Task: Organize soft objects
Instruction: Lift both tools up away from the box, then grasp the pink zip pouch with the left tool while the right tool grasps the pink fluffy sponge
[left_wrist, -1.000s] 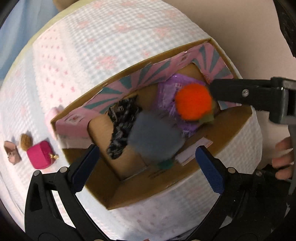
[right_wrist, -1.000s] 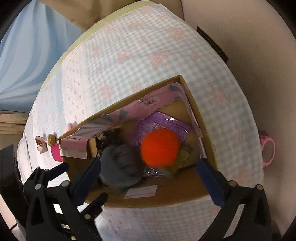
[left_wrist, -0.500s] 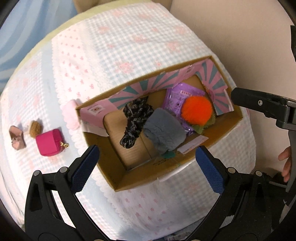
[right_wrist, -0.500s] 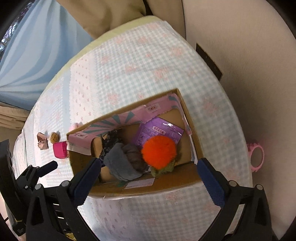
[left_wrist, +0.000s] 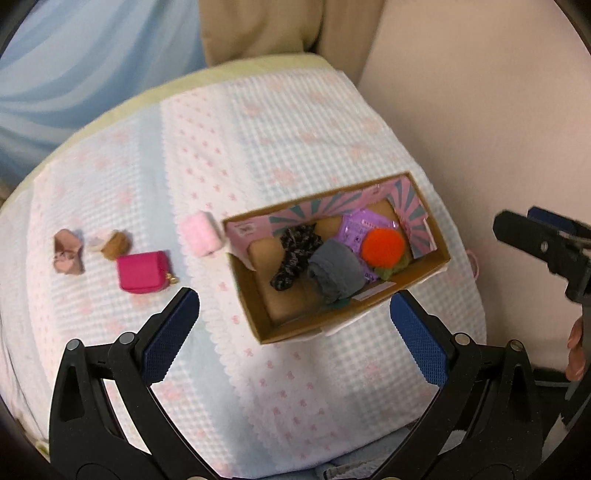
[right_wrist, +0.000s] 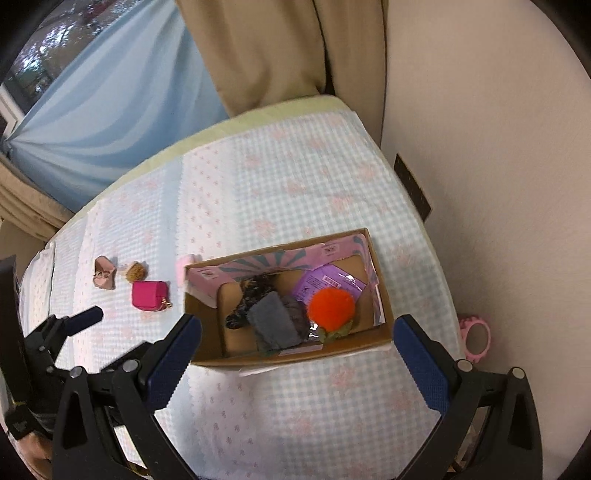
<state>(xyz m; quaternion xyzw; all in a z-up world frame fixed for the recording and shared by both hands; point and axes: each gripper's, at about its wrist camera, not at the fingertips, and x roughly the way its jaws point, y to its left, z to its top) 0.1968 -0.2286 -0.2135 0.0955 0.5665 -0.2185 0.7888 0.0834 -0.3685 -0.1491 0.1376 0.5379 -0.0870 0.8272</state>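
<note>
A cardboard box (left_wrist: 255, 314) (right_wrist: 295, 357) sits on the checked cloth. In it lie an orange pompom (left_wrist: 382, 245) (right_wrist: 331, 308), a grey fuzzy piece (left_wrist: 334, 271) (right_wrist: 275, 325), a dark knitted piece (left_wrist: 295, 251) (right_wrist: 251, 299) and a purple packet (left_wrist: 358, 229) (right_wrist: 325, 282). Left of the box lie a pink fluffy roll (left_wrist: 201, 232), a magenta pouch (left_wrist: 143, 271) (right_wrist: 149, 293), a brown pompom (left_wrist: 116, 243) (right_wrist: 136, 271) and a dusty-pink bow (left_wrist: 67, 254) (right_wrist: 104, 276). My left gripper (left_wrist: 295, 336) and right gripper (right_wrist: 299, 358) are open and empty, high above the box's near side.
The cloth covers a rounded table (left_wrist: 295, 122) against a beige wall. Blue and tan curtains (right_wrist: 147, 74) hang behind. A pink ring-shaped thing (right_wrist: 476, 336) lies off the table's right edge by the wall.
Both grippers have risen and pulled back from the box, so more of the table shows. The orange pompom and grey piece now rest in the box.
</note>
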